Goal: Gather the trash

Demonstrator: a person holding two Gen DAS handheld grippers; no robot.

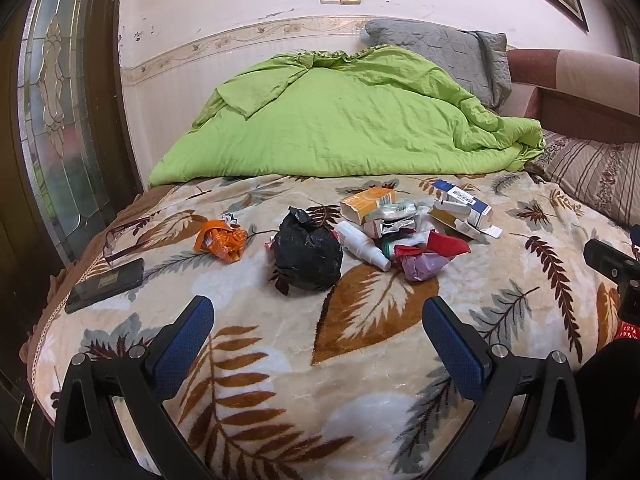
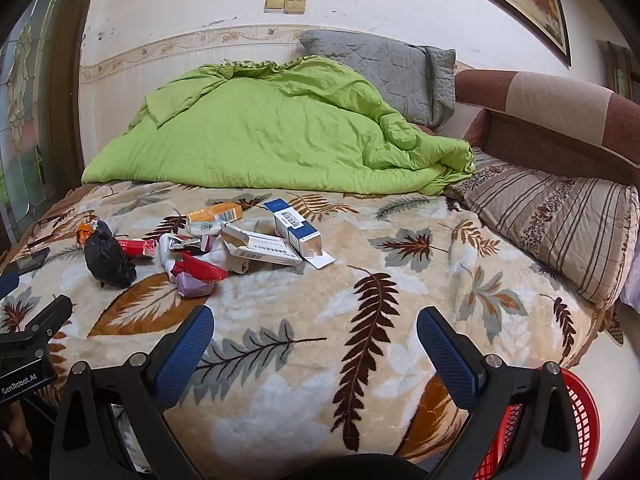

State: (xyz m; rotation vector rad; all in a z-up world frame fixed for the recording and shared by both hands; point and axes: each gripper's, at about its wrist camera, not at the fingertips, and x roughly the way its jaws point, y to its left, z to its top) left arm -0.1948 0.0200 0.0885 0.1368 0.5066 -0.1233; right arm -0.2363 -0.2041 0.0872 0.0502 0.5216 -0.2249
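We hold the left hand-held gripper (image 1: 318, 312) wide apart over the near edge of the bed, gripping nothing; the right hand-held gripper (image 2: 312, 320) hangs just as wide and empty over the same edge, further toward the bed's right side. A red plastic mesh basket (image 2: 580, 424) sits below the bed's near right corner. The leaf-patterned plush blanket (image 1: 280, 380) carries all the trash near the bed's middle: a crumpled black plastic bag (image 1: 306, 256), beside it a white spray bottle (image 1: 362, 246) lying flat, and a red and purple wrapper bundle (image 1: 424, 256) touching the bottle's end. Toward the left edge lie a crumpled orange wrapper (image 1: 222, 242) and a dark flat phone (image 1: 106, 285). Behind the bundle are an orange cardboard box (image 1: 366, 202) and an open blue-and-white carton (image 1: 460, 206). At the far edge a rumpled green quilt (image 1: 340, 128) is heaped against a grey quilted pillow (image 1: 440, 54).
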